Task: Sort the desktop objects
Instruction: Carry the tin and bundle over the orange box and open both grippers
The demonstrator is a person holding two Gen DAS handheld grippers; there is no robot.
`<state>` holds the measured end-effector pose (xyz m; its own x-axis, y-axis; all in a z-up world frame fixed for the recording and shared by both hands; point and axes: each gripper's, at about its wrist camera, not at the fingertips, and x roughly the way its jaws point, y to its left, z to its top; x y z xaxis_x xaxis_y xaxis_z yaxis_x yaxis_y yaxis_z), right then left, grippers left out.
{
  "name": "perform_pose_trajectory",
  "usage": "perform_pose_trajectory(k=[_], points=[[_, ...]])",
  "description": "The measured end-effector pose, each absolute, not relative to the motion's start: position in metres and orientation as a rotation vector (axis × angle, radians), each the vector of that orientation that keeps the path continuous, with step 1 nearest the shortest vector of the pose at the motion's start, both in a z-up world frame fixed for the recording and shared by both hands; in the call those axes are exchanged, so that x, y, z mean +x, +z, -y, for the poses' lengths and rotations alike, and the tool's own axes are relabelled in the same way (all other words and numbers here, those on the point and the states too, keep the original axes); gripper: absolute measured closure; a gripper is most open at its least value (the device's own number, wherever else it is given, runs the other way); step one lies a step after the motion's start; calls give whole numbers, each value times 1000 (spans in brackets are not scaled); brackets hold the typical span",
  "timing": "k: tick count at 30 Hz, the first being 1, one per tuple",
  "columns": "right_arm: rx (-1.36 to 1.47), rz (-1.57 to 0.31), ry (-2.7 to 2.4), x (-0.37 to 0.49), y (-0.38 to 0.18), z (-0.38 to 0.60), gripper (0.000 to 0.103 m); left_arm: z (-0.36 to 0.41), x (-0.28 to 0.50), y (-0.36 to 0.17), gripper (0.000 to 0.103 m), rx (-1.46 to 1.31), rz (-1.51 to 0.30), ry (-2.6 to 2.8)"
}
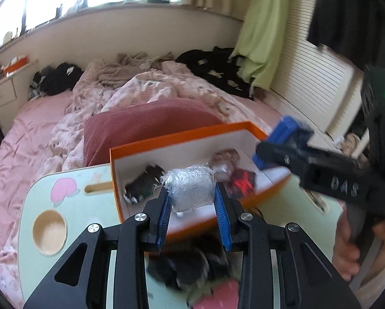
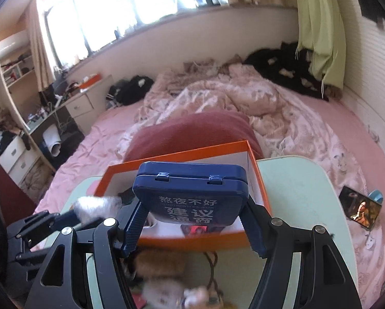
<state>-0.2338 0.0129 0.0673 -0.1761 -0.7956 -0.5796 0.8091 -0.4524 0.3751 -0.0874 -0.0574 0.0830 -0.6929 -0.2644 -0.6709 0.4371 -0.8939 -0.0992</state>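
Bedside lap table [image 1: 30,206] at 6 o'clock: plastic-wrapped roll [image 1: 191,189] is clamped by left gripper [image 1: 194,219], blue tin [image 2: 192,195] by right gripper [image 2: 192,226], both held over orange box [image 1: 166,146] at 12 o'clock, likely for dropping in.

You see a red pillow [image 2: 192,131] on the pink bed [image 2: 321,128]. A green curtain [image 2: 318,25] hangs beside black clothes [image 2: 277,64].

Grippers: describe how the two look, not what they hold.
Both grippers, left and right, have black angular plastic frames with silver screws and ribbed blue fingers. The right one's body bears pale raised lettering and a green light. A bare hand grips its handle.
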Motion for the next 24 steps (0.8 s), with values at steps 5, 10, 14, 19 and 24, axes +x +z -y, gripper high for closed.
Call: perform_pose_trajectory(k=[5,10,14,19,24], points=[[950,-42,-1818,-245,52,6,34,80,-101,64,57,996,-460,-2514],[877,16,-1880,-237,58,-10,14,76,-83,65,36,914,-450,-2516],[828,1,-1889,-217,63,-31,14,64,-59,67,35,905,-427,-2525],[789,-78,-1900,-174,56,-71,12,31,-25,61,34,957,-329,-2537],[839,-151,-1883,-141,25,-104,6,-2,2,38,30,1045,-298,-2528]])
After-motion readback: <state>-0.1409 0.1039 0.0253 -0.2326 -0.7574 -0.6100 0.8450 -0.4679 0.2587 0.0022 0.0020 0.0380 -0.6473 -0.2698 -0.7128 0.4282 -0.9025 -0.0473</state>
